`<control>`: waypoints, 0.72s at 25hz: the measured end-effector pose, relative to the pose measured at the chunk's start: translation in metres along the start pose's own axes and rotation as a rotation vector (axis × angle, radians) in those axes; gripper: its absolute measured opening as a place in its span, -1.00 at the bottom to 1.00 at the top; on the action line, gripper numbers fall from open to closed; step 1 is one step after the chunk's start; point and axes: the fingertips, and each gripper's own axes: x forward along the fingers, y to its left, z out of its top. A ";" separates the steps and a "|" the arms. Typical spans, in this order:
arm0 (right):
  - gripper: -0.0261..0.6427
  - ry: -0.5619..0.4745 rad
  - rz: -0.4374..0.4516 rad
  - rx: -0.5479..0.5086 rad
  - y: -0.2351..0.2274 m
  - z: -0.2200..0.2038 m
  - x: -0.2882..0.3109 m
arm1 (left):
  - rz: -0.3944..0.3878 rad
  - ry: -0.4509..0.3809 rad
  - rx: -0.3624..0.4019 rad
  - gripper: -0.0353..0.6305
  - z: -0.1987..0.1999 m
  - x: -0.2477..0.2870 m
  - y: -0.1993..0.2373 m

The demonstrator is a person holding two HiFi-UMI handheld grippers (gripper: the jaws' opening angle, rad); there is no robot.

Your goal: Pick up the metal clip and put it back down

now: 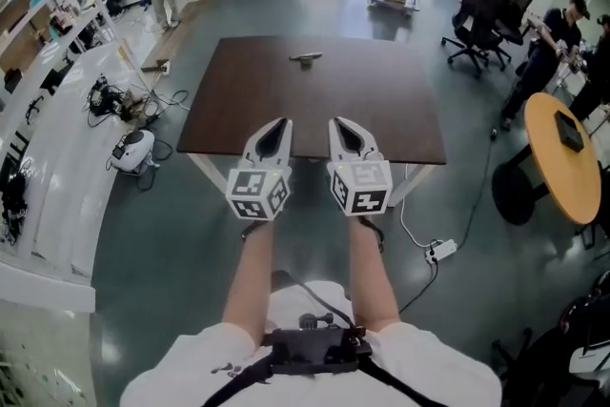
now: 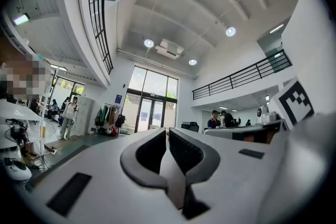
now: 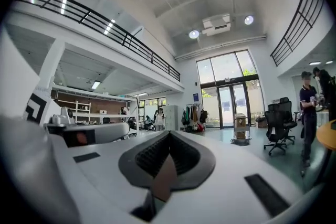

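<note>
You hold the left gripper (image 1: 276, 125) and the right gripper (image 1: 340, 124) side by side at the near side of the table (image 1: 381, 114). Both have their jaws pressed together with nothing between them. The metal clip (image 1: 306, 59) lies well apart from them, by the table's far edge, about midway from left to right. Step in close first. Spread the jaws of your chosen gripper before you descend, then set them squarely across the clip so it does not skid.
</note>
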 end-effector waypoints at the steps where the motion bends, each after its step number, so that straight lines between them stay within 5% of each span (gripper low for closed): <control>1: -0.90 0.006 -0.005 -0.004 -0.007 -0.002 0.007 | 0.001 0.002 0.010 -0.81 -0.002 0.010 0.001; 10: -0.90 0.016 -0.036 -0.004 -0.062 -0.013 0.107 | -0.020 -0.008 0.042 -0.81 -0.022 0.118 0.048; 18: -0.90 0.021 -0.045 -0.023 -0.089 -0.005 0.258 | -0.040 -0.021 0.032 -0.81 -0.020 0.238 0.152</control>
